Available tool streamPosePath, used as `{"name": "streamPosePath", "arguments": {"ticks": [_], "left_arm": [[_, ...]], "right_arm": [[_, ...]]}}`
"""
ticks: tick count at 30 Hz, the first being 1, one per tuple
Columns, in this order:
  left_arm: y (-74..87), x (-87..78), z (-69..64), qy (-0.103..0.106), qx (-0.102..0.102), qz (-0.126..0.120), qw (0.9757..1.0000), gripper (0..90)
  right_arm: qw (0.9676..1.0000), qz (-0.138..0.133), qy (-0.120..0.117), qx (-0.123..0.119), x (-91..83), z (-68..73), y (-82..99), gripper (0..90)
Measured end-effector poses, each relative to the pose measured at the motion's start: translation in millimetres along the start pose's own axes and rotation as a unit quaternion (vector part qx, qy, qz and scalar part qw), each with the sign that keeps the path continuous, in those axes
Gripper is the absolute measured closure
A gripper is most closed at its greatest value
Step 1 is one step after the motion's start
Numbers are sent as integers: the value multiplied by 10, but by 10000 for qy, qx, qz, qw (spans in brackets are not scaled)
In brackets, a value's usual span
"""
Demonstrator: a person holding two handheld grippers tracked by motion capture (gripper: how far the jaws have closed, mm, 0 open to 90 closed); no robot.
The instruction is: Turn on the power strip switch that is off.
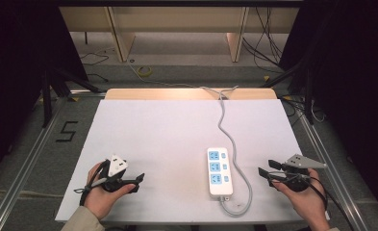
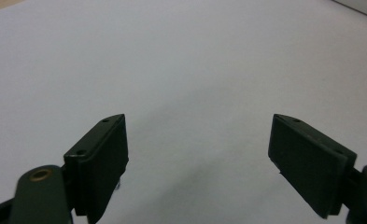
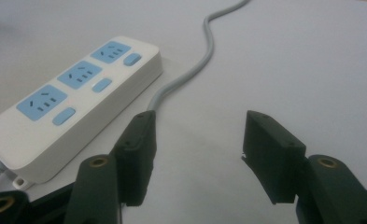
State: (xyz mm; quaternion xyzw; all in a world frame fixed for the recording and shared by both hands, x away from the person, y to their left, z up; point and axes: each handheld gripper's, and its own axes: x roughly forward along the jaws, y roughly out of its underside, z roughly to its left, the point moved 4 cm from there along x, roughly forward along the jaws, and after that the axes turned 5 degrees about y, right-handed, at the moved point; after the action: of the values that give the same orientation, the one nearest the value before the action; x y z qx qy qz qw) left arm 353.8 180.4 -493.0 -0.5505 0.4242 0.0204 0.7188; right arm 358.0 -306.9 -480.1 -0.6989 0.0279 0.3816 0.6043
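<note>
Both open tools (image 1: 137,182) (image 1: 266,169) flank white power strip (image 1: 219,172) on table (image 1: 167,130).

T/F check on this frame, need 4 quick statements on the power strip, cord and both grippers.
1. The power strip has three blue outlets. True.
2. The left gripper is shut on the cord. False: its jaws stand open over bare table.
3. The right gripper is open, holding nothing. True.
4. The cord runs off the table's near edge. False: it loops near the strip, then runs to the far edge.
</note>
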Motion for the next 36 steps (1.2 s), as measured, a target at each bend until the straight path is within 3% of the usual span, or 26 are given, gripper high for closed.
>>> {"name": "streamPosePath", "arguments": {"ticks": [8, 10, 14, 36], "left_arm": [[-2, 7, -20, -39, 58, 43, 10000, 209], [-3, 7, -18, -62, 57, 53, 10000, 215], [-4, 3, -17, -71, 62, 52, 9999, 219], [-28, 27, -40, -70, 58, 13, 10000, 223]], "right_arm": [[9994, 201, -35, -265, -47, 77, -78, 655], [9988, 288, -14, -384, -64, 110, -118, 777], [9979, 407, -29, -508, -72, 141, -154, 893], [9931, 947, -194, -670, 17, 250, -342, 900]]}}
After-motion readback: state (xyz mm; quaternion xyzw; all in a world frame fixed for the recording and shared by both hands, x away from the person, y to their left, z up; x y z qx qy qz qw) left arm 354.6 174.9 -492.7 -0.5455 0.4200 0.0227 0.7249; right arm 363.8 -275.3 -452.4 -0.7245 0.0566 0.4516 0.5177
